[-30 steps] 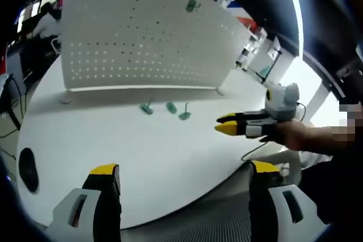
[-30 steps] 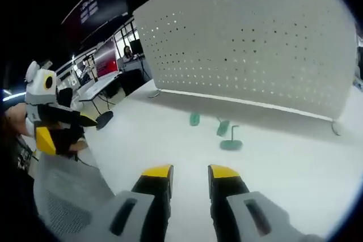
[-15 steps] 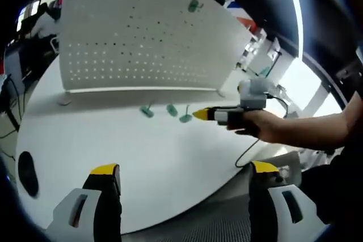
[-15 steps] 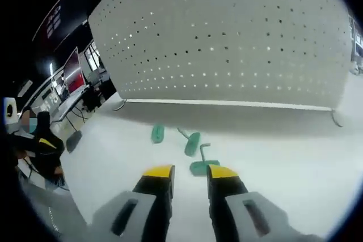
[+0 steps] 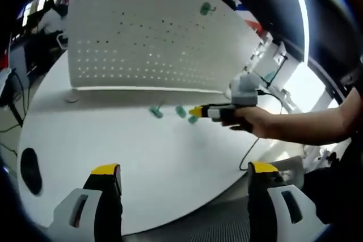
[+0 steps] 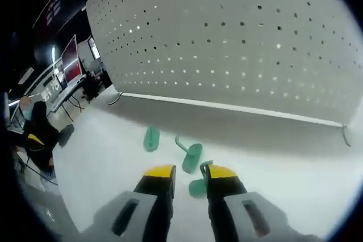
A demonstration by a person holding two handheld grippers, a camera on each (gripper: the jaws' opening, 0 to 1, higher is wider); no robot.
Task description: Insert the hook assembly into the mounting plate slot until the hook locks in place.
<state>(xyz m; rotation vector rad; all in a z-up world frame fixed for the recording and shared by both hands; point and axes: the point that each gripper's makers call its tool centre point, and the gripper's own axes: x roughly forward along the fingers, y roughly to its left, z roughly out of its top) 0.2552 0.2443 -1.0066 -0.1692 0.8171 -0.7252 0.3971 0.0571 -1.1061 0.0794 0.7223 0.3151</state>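
Your right hand-held gripper (image 6: 189, 175), jaws slightly parted, straddles the nearest green hook (image 6: 197, 186); it looks light, stiff plastic, so pinch its flat base.

Three green hooks (image 6: 191, 157) lie on white table before upright white pegboard (image 6: 238, 38); fourth hook (image 5: 205, 8) mounted high.

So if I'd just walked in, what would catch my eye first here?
Probably the big white board full of holes standing upright on the white table, with one green hook already hanging near its top. Then the three green hooks on the table before it, the nearest hook just ahead of the right claw.
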